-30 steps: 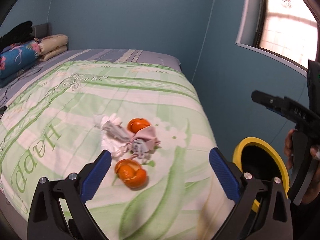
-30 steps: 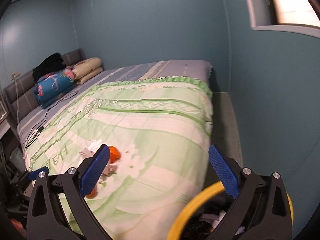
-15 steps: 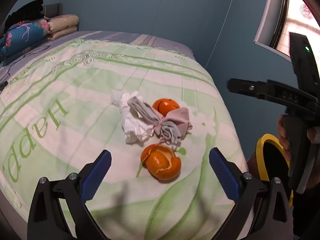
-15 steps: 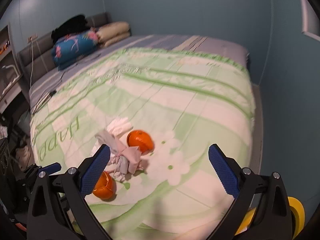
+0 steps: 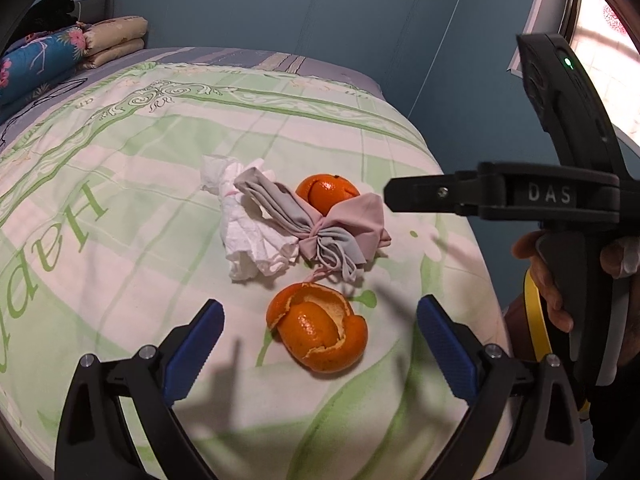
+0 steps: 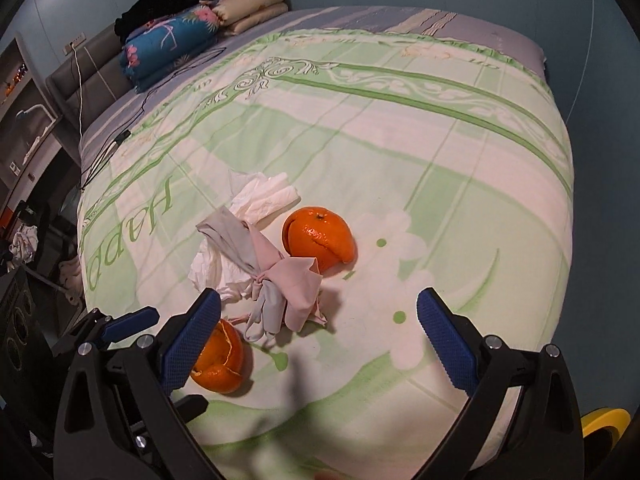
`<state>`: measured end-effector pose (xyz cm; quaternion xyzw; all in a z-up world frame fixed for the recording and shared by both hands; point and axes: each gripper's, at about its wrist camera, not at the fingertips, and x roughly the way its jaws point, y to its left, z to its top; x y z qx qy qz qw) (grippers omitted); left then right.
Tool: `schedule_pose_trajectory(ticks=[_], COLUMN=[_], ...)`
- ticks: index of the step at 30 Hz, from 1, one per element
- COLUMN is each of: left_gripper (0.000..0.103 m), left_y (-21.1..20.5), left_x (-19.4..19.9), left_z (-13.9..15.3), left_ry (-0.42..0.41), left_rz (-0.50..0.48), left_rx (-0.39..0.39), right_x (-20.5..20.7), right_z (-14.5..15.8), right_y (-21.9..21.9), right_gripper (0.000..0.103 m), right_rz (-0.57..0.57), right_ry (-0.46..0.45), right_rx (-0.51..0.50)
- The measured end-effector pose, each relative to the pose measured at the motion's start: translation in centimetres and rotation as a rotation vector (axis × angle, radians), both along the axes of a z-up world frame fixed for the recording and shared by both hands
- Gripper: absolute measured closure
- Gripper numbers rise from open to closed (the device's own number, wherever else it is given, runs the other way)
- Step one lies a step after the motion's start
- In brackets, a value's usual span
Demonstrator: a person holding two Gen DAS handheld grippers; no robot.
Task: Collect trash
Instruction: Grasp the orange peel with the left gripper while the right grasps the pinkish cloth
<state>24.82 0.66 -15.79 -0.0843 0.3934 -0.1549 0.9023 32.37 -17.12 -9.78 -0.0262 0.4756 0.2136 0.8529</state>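
Note:
On the green quilt (image 5: 120, 184) lies a small pile of trash. An opened orange peel (image 5: 320, 330) is nearest, and a rounder orange peel (image 5: 328, 192) lies behind. Between them sit a crumpled white tissue (image 5: 248, 240) and a knotted pink and grey cloth (image 5: 320, 224). My left gripper (image 5: 320, 354) is open, its blue pads on either side of the near peel and above it. My right gripper (image 6: 320, 340) is open above the quilt, in front of the cloth (image 6: 280, 280) and the round peel (image 6: 318, 240). The near peel (image 6: 220, 364) is partly hidden behind its left pad.
A yellow-rimmed bin (image 6: 604, 420) stands off the bed's near right corner. A hand (image 5: 544, 280) holds the right tool's black body (image 5: 552, 196). Folded bedding and pillows (image 6: 172, 36) lie at the headboard, with a black cable (image 6: 132, 120) beside them. A blue wall runs along the far side.
Both grippers have moved in over the bed toward the trash pile, which now looks much larger. The yellow bin has slid to the edge of both views. Both grippers stayed open.

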Motion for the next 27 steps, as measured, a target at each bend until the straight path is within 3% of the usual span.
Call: schedule_pose_trajectory(ticks=[7,13,19,24,25,27], left_gripper=[0.024,0.047,0.059,0.061,0.071,0.075], left_y=[-0.2,-0.3,-0.2,0.0,0.0,0.1], left_x=[0.7,1.2,1.2,0.9,0.8,0.5], left_z=[-1.0,-1.8,-2.1,-1.9,-1.8,-1.4], left_ry=[0.022,0.044,0.042,0.051,0.054,0.054], left_rz=[-0.011,-0.024,-0.022,-0.031,-0.033,-0.047], left_rx=[-0.014,-0.013,-0.015,-0.027,-0.029,-0.031], right_x=[1.0,1.9,2.3,1.9,1.9,1.9], right_z=[-1.1,-2.4,-3.2,-3.4,-3.4,-3.2], right_y=[1.1,2.2,3.1,3.8,3.7,3.6], right_gripper=[0.012,0.031,0.051,0.078,0.080,0.088], right_rz=[0.019,0.032,0.041,0.057,0.054,0.044], right_ry=[0.031,0.060,0.079,0.076,0.074,0.067], right_rx=[-0.025,-0.062,-0.088,-0.098,-0.096,-0.089])
